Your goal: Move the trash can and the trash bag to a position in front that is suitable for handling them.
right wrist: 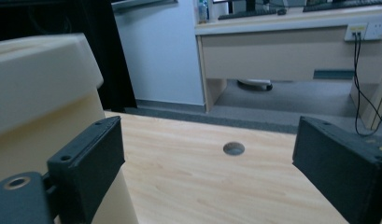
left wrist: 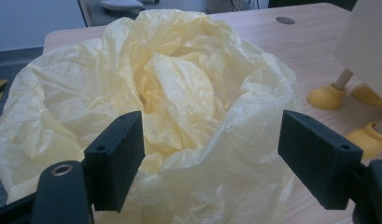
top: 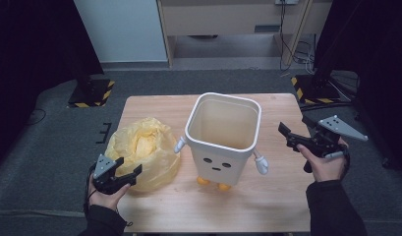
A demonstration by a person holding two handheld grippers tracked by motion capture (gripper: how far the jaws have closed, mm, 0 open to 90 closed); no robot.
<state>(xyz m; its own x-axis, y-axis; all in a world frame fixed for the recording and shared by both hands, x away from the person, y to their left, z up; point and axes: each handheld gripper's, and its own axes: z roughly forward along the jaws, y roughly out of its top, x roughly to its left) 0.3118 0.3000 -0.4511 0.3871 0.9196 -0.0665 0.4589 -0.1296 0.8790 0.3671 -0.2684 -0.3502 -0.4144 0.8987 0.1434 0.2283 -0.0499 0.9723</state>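
Left gripper (top: 124, 173) open beside yellow bag (top: 142, 147)

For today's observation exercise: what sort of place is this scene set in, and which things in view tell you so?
Probably an office or lab room set up for recording. Clues: a desk with a wall socket and trailing cables, grey carpet, and black stand bases with hazard-striped tape beside the wooden table.

A pale wooden worktop (top: 277, 206) carries two things. A white bin (top: 223, 140) with a drawn face stands near its middle on small orange feet. Just left of the bin, a crumpled yellow plastic bag (top: 144, 150) lies at the worktop's left edge.
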